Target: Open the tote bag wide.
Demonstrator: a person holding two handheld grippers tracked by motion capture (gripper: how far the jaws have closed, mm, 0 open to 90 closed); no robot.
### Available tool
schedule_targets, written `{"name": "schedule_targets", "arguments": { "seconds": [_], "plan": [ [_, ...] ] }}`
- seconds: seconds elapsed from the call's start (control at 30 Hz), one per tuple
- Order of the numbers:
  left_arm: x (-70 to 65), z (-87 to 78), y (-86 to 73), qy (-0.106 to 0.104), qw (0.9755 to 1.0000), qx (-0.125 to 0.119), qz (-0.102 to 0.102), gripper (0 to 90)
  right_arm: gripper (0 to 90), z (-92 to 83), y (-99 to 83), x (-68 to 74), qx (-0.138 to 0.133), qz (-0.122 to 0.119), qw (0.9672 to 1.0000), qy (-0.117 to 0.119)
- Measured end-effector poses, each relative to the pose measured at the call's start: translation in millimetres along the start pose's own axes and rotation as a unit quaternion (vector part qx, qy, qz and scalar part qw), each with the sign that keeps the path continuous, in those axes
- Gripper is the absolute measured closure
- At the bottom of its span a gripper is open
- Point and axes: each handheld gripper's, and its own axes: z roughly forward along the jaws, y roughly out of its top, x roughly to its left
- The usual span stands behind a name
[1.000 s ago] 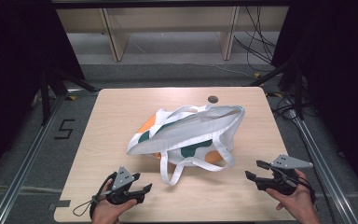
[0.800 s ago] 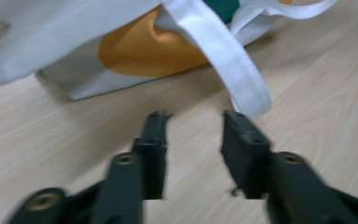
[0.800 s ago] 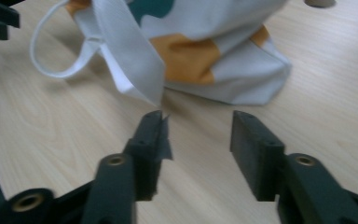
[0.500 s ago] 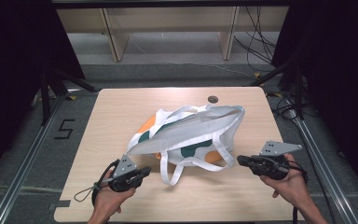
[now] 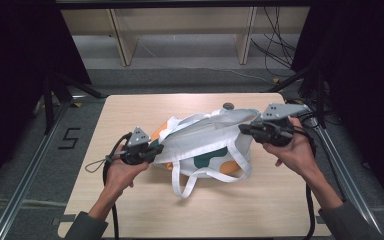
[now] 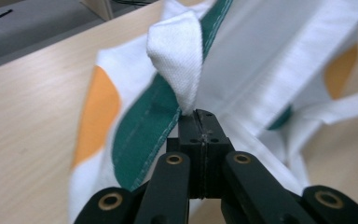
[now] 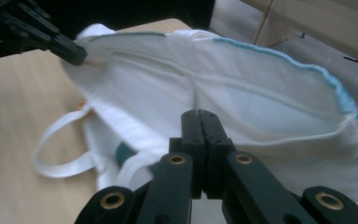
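Note:
A white tote bag (image 5: 207, 145) with green and orange patches is held up off the wooden table (image 5: 130, 107), its mouth stretched between both grippers. My left gripper (image 5: 159, 148) is shut on the bag's left rim. In the left gripper view the jaws (image 6: 199, 116) pinch a fold of white cloth beside the green hem (image 6: 144, 126). My right gripper (image 5: 242, 128) is shut on the bag's right rim. In the right gripper view its jaws (image 7: 199, 116) meet at the near edge of the open bag (image 7: 242, 93), and the left gripper (image 7: 74, 53) grips the far end. The bag's handles (image 5: 190, 182) hang down to the table.
A small dark round object (image 5: 228, 105) lies on the table near its far edge, just behind the bag. Metal rails (image 5: 25, 190) run along both sides of the table. Wooden shelving (image 5: 180, 30) stands behind it, and cables (image 5: 275, 45) lie on the floor at the back right.
Both grippers moved from the table's near edge in to the bag, shut on its two rim ends and lifted it, and the bag's mouth now stands open between them.

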Motion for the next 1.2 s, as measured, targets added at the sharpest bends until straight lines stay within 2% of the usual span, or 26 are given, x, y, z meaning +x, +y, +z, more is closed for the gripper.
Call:
{"name": "schedule_targets", "arguments": {
  "seconds": [0.1,0.17,0.2,0.23,0.27,0.37,0.4,0.43,0.5,0.53,0.57,0.6,0.63,0.7,0.73,0.77,0.8,0.83,0.87,0.9,0.93,0.97,1.0,1.07,1.1,1.2],
  "plan": [
    [15.7,12.9,9.8,0.009,0.9998,0.007,-0.015,89.4,90.0,14.4,12.7,-11.4,0.022,-0.014,0.9995,-0.017],
    [22.6,17.4,13.6,0.011,0.9997,0.013,-0.015,89.4,90.0,19.0,15.9,-13.7,0.025,-0.019,0.9992,-0.026],
    [28.7,25.2,18.4,0.016,0.9992,0.008,-0.035,89.4,90.0,28.3,22.7,-20.4,0.041,-0.020,0.9986,-0.027],
    [32.9,28.9,21.1,0.017,0.9991,0.010,-0.038,89.4,90.0,33.3,23.4,-24.3,0.043,-0.021,0.9980,-0.042],
    [37.1,32.7,23.1,0.023,0.9987,0.009,-0.044,89.4,90.0,39.5,23.5,-30.8,0.070,-0.016,0.9963,-0.048],
    [55.0,44.2,21.6,0.037,0.9971,0.026,-0.061,89.4,90.0,67.0,7.5,-52.6,0.127,0.005,0.9894,-0.070],
    [55.0,44.2,21.6,0.037,0.9971,0.026,-0.061,89.4,90.0,67.0,7.5,-52.6,0.127,0.005,0.9894,-0.070],
    [67.1,54.2,12.3,0.019,0.9954,0.060,-0.073,89.4,90.0,84.9,-13.0,-63.9,0.147,0.035,0.9854,-0.079],
    [70.4,66.5,1.0,0.013,0.9941,0.071,-0.081,89.4,90.0,98.7,-33.9,-72.3,0.169,0.060,0.9815,-0.066],
    [70.4,66.5,1.0,0.013,0.9941,0.071,-0.081,89.4,90.0,98.7,-33.9,-72.3,0.169,0.060,0.9815,-0.066],
    [70.0,74.3,-5.5,0.010,0.9934,0.071,-0.090,89.4,90.0,106.4,-49.5,-76.2,0.174,0.070,0.9805,-0.058],
    [70.4,74.8,-6.0,0.013,0.9936,0.074,-0.085,89.4,90.0,106.0,-51.6,-75.9,0.167,0.084,0.9811,-0.051],
    [70.3,74.9,-5.6,0.012,0.9936,0.076,-0.084,89.4,90.0,100.4,-47.8,-76.8,0.170,0.077,0.9812,-0.051],
    [70.4,75.1,-4.7,0.010,0.9935,0.078,-0.082,89.4,90.0,89.6,-33.9,-74.4,0.141,0.078,0.9853,-0.056],
    [70.2,75.1,-4.0,0.009,0.9933,0.076,-0.086,89.4,90.0,82.9,-24.6,-73.2,0.132,0.067,0.9873,-0.056],
    [69.7,75.6,-3.4,0.008,0.9934,0.072,-0.089,89.4,90.0,78.7,-15.0,-70.7,0.106,0.066,0.9905,-0.058],
    [69.3,75.0,-2.3,0.007,0.9935,0.075,-0.086,89.4,90.0,73.5,-4.1,-68.8,0.107,0.058,0.9910,-0.054],
    [69.3,75.0,-2.3,0.007,0.9935,0.075,-0.086,89.4,90.0,73.5,-4.1,-68.8,0.107,0.058,0.9910,-0.054],
    [67.2,75.8,-1.1,0.006,0.9936,0.073,-0.086,89.4,90.0,72.9,4.2,-65.9,0.092,0.054,0.9928,-0.054],
    [64.9,76.4,0.0,0.003,0.9937,0.073,-0.085,89.4,90.0,71.5,14.4,-63.3,0.100,0.046,0.9927,-0.050],
    [61.5,76.9,2.2,0.007,0.9945,0.074,-0.074,89.3,90.0,76.8,21.9,-61.5,0.085,0.040,0.9938,-0.059],
    [61.1,76.4,3.6,0.004,0.9948,0.075,-0.068,89.3,90.0,76.7,25.8,-62.5,0.101,0.033,0.9926,-0.059],
    [59.6,76.1,4.7,0.005,0.9946,0.072,-0.075,89.3,90.0,78.6,26.9,-61.6,0.106,0.034,0.9914,-0.069],
    [59.6,74.2,6.5,0.001,0.9952,0.072,-0.067,89.2,90.0,78.8,26.3,-64.8,0.129,0.024,0.9895,-0.061],
    [59.4,73.6,6.6,0.003,0.9953,0.072,-0.065,89.2,90.0,76.4,24.8,-64.5,0.136,0.044,0.9880,-0.057],
    [59.8,73.1,5.8,0.004,0.9952,0.075,-0.063,89.2,90.0,68.2,22.3,-69.1,0.136,0.056,0.9875,-0.057]
  ]
}}
